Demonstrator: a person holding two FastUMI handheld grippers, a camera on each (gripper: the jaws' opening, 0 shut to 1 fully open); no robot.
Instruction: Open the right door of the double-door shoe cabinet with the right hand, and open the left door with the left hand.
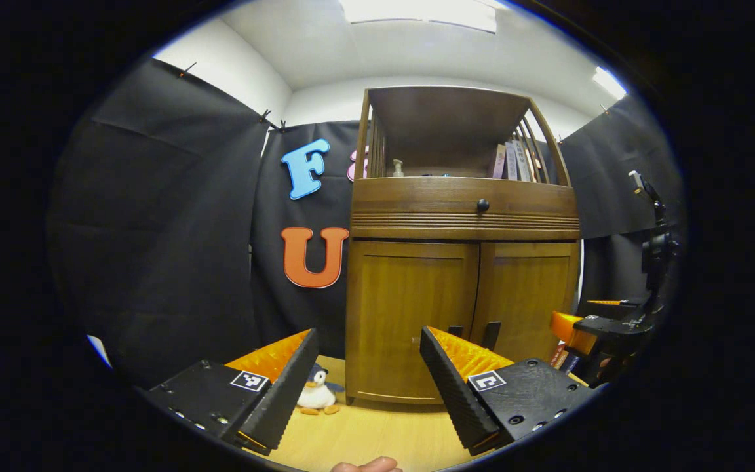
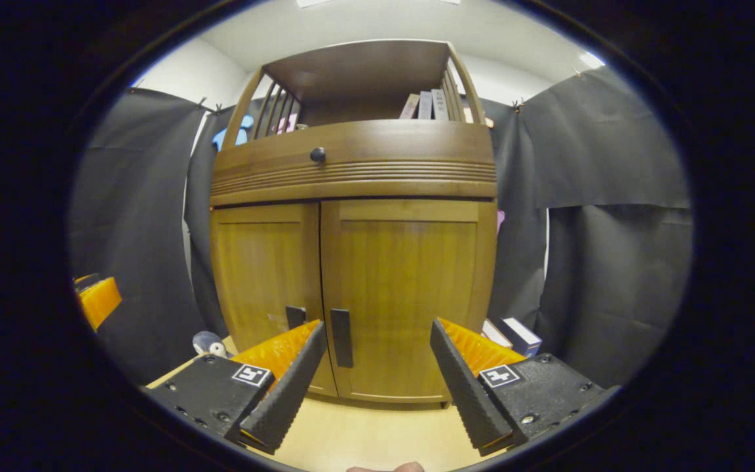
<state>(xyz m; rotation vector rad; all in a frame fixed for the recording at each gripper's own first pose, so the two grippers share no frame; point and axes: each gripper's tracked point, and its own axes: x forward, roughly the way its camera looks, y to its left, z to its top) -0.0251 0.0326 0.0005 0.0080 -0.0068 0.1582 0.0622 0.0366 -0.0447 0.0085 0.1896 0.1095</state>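
Observation:
A brown wooden shoe cabinet (image 1: 463, 223) (image 2: 358, 216) stands on the pale floor with both lower doors closed. The left door (image 1: 410, 314) (image 2: 263, 282) and the right door (image 1: 525, 295) (image 2: 407, 288) each carry a dark vertical handle near the middle seam: left handle (image 2: 295, 316), right handle (image 1: 491, 335) (image 2: 341, 337). My left gripper (image 1: 367, 387) is open, a short way in front of the left door. My right gripper (image 2: 377, 380) is open before the right door, its left finger close to the right handle. The right gripper (image 1: 603, 331) also appears at the right of the left gripper view.
A drawer with a round dark knob (image 1: 482, 205) (image 2: 317, 155) sits above the doors, and an open shelf with books (image 1: 515, 160) tops it. A toy penguin (image 1: 317, 393) lies on the floor left of the cabinet. Boxes (image 2: 512, 335) lie at its right foot.

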